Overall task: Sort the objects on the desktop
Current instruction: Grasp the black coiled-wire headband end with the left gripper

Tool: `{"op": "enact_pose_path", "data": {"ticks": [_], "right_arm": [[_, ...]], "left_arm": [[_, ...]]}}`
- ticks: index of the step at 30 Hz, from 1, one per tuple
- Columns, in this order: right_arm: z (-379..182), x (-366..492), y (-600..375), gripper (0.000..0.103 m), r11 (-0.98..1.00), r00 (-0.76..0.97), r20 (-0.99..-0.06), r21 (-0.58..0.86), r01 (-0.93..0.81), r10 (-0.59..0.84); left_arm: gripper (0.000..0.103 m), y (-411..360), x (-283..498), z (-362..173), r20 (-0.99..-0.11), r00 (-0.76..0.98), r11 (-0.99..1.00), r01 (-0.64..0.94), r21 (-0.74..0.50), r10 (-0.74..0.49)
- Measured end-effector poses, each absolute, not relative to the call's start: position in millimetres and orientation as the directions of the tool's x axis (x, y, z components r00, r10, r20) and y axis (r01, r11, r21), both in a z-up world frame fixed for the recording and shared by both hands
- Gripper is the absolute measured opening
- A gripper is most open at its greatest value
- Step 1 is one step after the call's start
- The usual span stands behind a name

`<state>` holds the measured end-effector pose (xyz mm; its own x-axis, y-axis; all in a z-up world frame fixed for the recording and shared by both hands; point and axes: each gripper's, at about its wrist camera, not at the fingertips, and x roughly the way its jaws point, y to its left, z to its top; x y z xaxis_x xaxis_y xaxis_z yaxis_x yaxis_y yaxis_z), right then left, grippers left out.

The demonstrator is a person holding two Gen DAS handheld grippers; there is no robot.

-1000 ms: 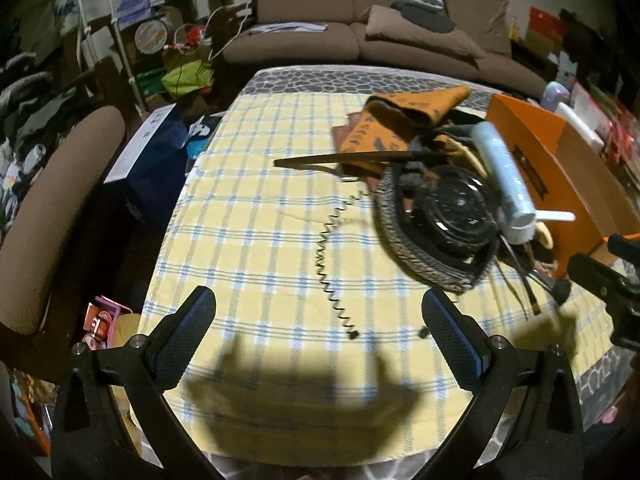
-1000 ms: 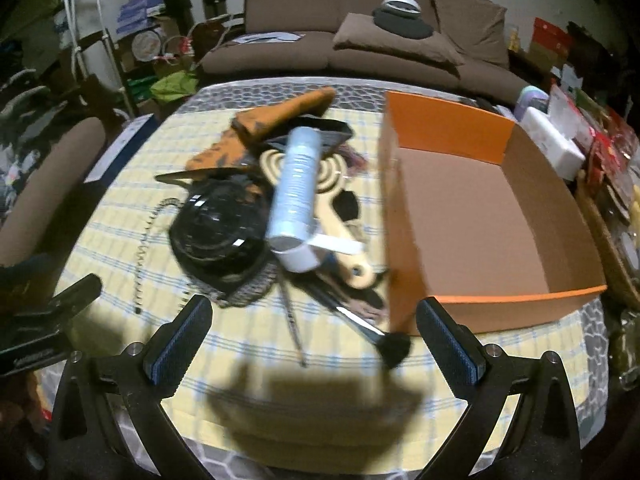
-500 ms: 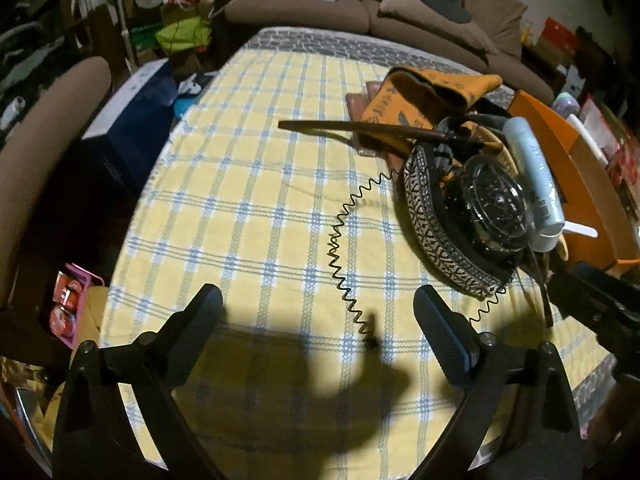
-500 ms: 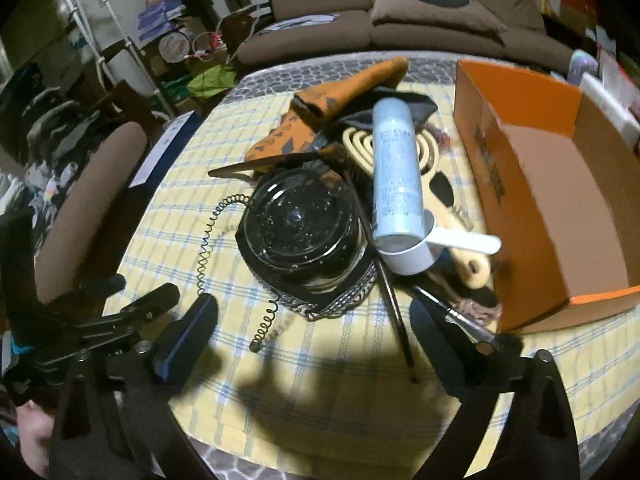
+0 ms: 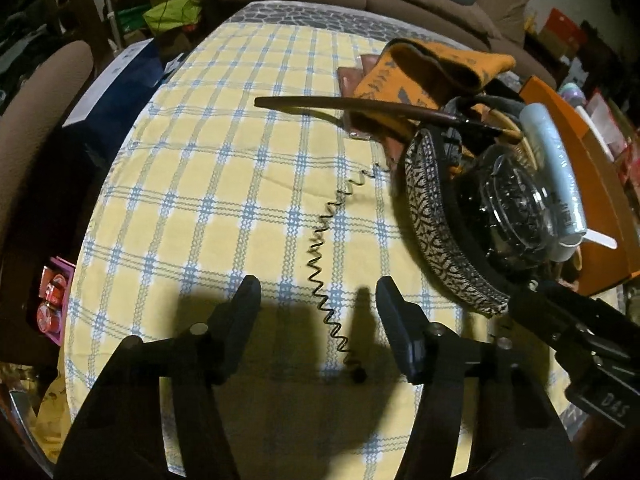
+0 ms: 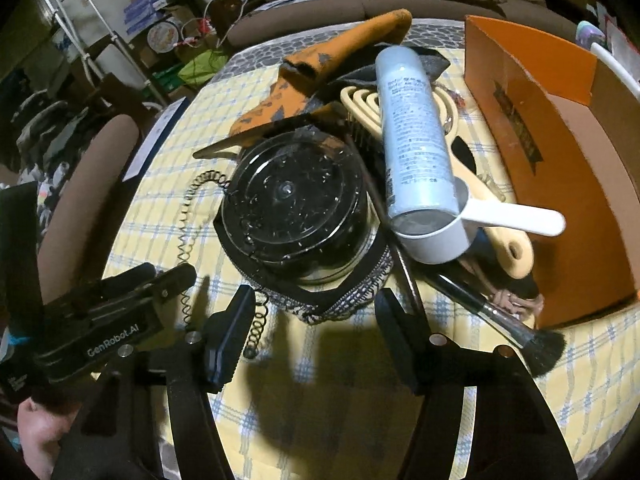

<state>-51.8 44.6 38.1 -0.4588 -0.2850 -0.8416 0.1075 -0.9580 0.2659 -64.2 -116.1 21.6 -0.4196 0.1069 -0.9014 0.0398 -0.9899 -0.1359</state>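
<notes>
Coiled cord (image 5: 328, 236) lies loose on the tabletop (image 5: 208, 184) between our left tongs (image 5: 318, 300), both tongs' (image 6: 316, 312) jaws apart and empty; looks light, springy, floppy, so we'd pinch its near end.

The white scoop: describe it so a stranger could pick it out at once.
Start at the orange cardboard box; left of it lies a heap of objects. The white scoop sits at the near end of the pale spray can, its plain white handle pointing toward the box.

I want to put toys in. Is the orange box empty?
Looks empty: orange box shows only bare cardboard inside; near corner hidden.
</notes>
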Motion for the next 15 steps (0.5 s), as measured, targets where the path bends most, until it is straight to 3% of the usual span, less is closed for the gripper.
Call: {"op": "enact_pose_path", "data": {"ticks": [1,5,6,8,10,15], "right_arm": [[35.6,-53.1,43.4,0.056,-0.958,-0.453,-0.845,0.265,0.108,-0.285],[34.9,-52.8,42.2,0.048,-0.961,-0.459,-0.845,0.254,0.108,-0.275],[35.3,-52.7,42.8,0.047,-0.962,-0.460,-0.845,0.252,0.108,-0.273],[36.6,-52.4,43.5,0.043,-0.959,-0.460,-0.842,0.262,0.106,-0.281],[37.1,-52.3,44.4,0.033,-0.959,-0.464,-0.839,0.264,0.107,-0.283],[41.4,-49.2,49.2,0.018,-0.952,-0.474,-0.826,0.273,0.136,-0.305]], "left_arm": [[0.055,-115.6,-65.1,20.2,-0.904,-0.415,-0.991,0.040,-0.131,0.103],[0.017,-113.7,-65.2,16.5,-0.907,-0.397,-0.987,0.021,-0.160,0.138],[0.013,-113.6,-64.4,16.5,-0.906,-0.398,-0.987,0.019,-0.163,0.142],[0.010,-114.9,-62.4,18.4,-0.902,-0.406,-0.986,0.020,-0.168,0.146],[0.006,-117.1,-60.9,23.2,-0.891,-0.421,-0.980,0.024,-0.195,0.167],[0.006,-120.6,-54.8,35.9,-0.863,-0.458,-0.967,0.026,-0.252,0.212]]}}
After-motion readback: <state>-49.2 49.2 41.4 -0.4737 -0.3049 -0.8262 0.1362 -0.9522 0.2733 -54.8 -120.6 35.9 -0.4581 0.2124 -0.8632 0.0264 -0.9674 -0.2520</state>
